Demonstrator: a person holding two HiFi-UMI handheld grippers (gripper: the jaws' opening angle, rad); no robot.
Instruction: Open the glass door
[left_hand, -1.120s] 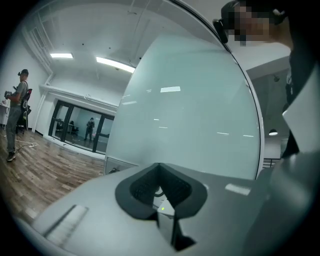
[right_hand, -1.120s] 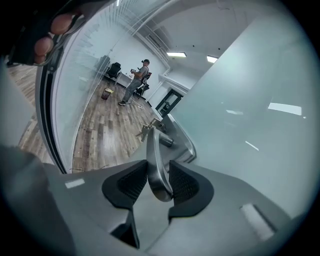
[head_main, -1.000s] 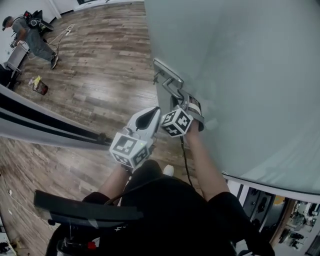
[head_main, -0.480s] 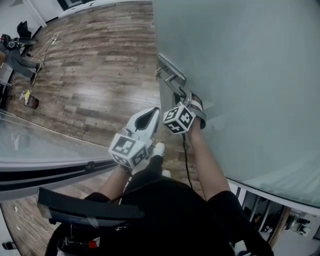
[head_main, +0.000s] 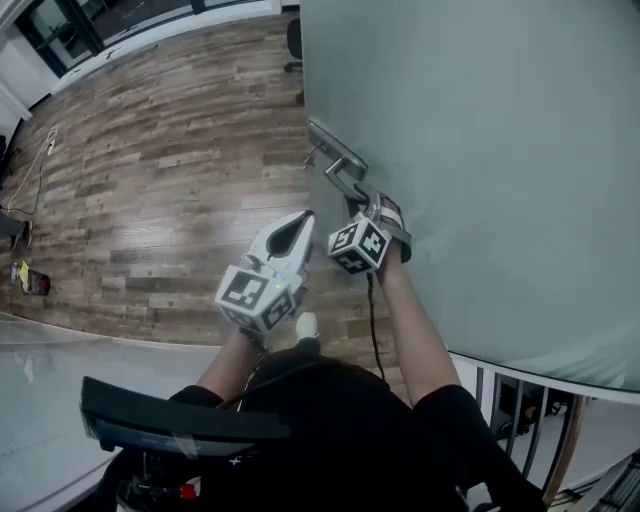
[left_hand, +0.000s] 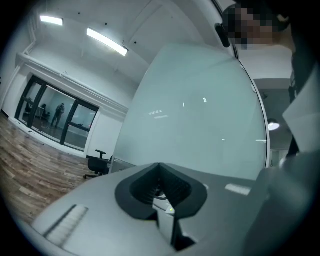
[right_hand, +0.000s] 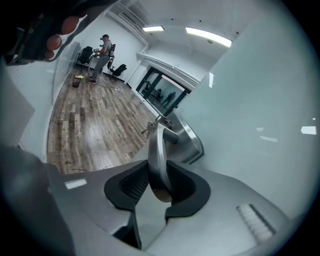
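A person stands close against a tall frosted glass door (head_main: 480, 150). The door fills the right side of the head view, and wood-plank floor (head_main: 170, 190) lies open to the left of the door's free edge. The door handle (head_main: 340, 170) is a metal lever on a metal backplate (right_hand: 189, 141), set just inside that edge.

The right gripper (head_main: 370, 205) is on the lever. Its jaws have just been closing and now sit one pad on each side of the lever's free end. The lever's rounded tip lies deep between the dark pads. Gripping near the tip makes sense, because it is the point farthest from the pivot. That gives the most leverage for turning the latch and then swinging the door. The gripper meets the lever end on and tilted downward, so lever and tool line up and a pull or twist should pass straight along them.

The left gripper (head_main: 300, 218) is held just beside the right one, a little nearer the person, touching nothing. Its jaws are together and empty. My guess is that it is simply kept out of the way, since one tool is enough for this handle.

The lever's long axis runs along the face of the door, from its pivot near the free edge back toward the person. In the right gripper view it runs straight away from the jaws, up to the plate. Its free end points at the person, away from the door's edge
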